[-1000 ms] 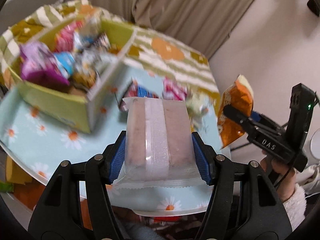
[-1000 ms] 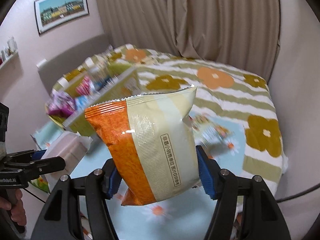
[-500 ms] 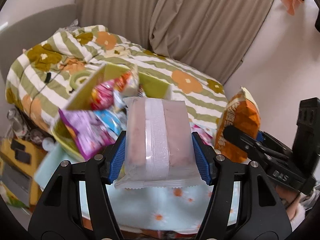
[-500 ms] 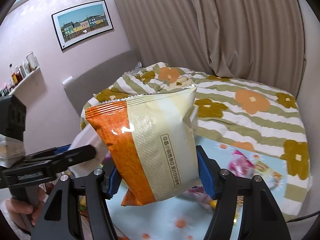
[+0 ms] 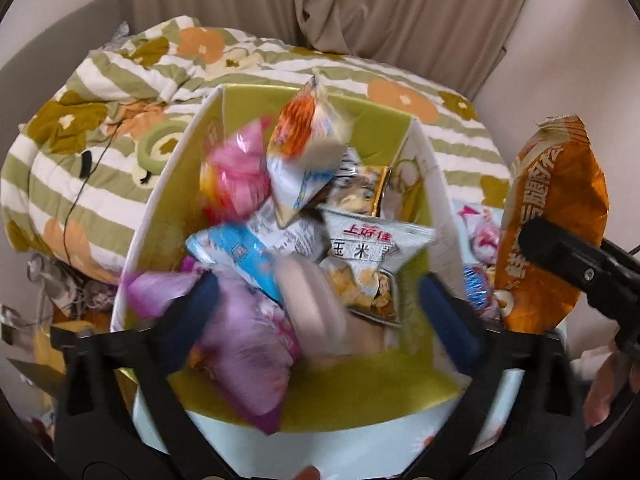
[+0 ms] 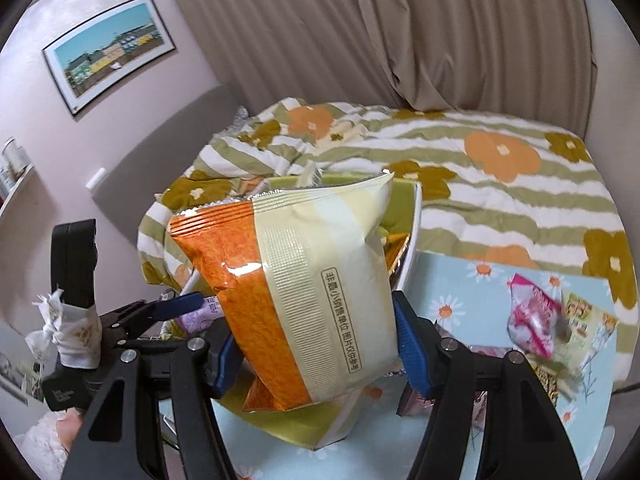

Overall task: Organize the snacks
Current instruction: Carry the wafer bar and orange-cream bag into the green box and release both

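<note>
Dropping now: the pale pink packet [image 5: 316,312], blurred, sits between the spread fingers of the left tongs [image 5: 316,308] with neither pad on it; their jaws have just been opening, and it looks to be falling into the box, though the blur leaves that a guess.
Box: the green box [image 5: 360,396] stands on the tabletop [image 6: 452,280] and is already well filled.
Inside it: a purple bag [image 5: 248,344] at the near corner, a blue-and-white packet [image 5: 236,252], a pink bag [image 5: 236,172], a white corn-snack bag [image 5: 368,248], and an orange-and-white packet [image 5: 304,148] on top of the heap.
In hand: the right tongs [image 6: 314,344] are clamped at a middling width on the orange chip bag [image 6: 304,280], held upright just beside the box on its right side, not yet above the opening.
Left to sort: a pink-and-white packet [image 6: 532,320] and a few flat wrappers lie loose on the tabletop to the right of the box; how many is hard to tell at the frame edge.
Progress: most snacks seem boxed; I judge the chip bag next, then the loose ones.
Room: the box looks crowded, so the chip bag may have to rest on top.
Around: a flowered striped bed [image 6: 480,168] lies behind the tabletop.
</note>
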`<action>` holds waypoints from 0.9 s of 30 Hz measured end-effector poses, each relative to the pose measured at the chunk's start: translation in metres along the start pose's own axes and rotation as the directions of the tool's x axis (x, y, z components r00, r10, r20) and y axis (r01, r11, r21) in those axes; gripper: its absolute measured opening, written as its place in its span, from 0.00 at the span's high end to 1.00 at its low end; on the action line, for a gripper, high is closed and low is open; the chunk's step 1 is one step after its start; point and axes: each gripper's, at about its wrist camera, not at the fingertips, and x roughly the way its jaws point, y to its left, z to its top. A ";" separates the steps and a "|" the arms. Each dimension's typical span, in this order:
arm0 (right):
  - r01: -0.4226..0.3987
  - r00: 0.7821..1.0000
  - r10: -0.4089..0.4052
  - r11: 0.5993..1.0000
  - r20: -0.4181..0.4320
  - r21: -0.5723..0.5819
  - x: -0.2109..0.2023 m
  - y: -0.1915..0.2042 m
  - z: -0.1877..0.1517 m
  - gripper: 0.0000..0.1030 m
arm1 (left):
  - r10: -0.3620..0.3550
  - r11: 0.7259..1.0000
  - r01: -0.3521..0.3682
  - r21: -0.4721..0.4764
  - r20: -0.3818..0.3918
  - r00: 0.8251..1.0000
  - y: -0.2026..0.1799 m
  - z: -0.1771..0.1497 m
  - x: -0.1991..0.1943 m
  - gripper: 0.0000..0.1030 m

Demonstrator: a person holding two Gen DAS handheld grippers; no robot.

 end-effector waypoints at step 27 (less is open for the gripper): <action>0.011 0.992 0.003 0.994 -0.127 0.110 0.082 0.045 0.022 0.04 | 0.101 0.992 -0.102 0.075 0.013 0.995 0.061 -0.010 -0.038 0.01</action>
